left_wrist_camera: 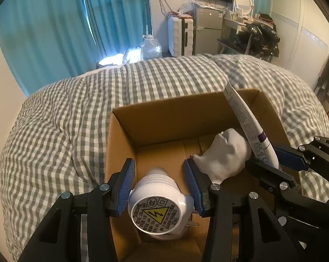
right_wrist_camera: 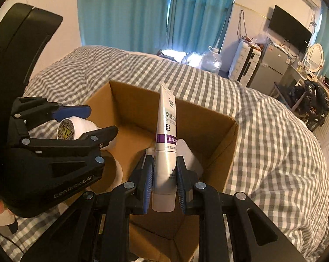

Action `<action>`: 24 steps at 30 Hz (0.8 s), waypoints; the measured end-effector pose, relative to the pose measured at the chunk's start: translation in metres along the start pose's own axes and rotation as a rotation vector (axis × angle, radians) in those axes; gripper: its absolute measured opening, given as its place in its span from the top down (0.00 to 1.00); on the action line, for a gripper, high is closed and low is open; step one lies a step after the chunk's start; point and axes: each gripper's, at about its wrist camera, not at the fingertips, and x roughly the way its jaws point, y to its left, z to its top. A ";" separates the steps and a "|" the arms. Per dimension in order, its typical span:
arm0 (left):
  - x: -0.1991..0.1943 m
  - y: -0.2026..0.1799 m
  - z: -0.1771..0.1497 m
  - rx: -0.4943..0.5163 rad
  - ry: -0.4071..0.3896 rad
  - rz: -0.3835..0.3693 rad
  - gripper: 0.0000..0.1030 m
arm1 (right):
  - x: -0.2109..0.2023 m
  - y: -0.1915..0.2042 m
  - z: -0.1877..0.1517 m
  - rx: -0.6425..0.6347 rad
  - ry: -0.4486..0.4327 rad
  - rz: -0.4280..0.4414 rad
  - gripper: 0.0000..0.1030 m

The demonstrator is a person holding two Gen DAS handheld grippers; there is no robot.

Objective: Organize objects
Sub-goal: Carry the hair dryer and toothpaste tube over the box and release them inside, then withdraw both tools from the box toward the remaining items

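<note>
From my left wrist camera, the left gripper had its blue pads closed around a white plug-in device, round-bodied, ribbed toward its front, with a circular label showing a yellow lightning triangle and small print facing me. It hung over the near left part of the open cardboard box, which sat on the grey-and-white checked bedcover. Inside the box, to the right, lay a crumpled white sock. Further right I saw the right gripper clamping a white tube with a purple band, leaning up above the box's far right corner.

From my right wrist camera, the right gripper held that tube by its lower end, cap toward me, crimped end up; it was white with dark Chinese print and a purple stripe, standing over the middle of the box. At left, the left gripper gripped the white device over the box's left edge.
</note>
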 end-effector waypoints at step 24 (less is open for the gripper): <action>-0.124 0.014 0.005 -0.021 -0.220 0.033 0.05 | -0.109 -0.020 -0.004 0.142 -0.186 -0.034 0.28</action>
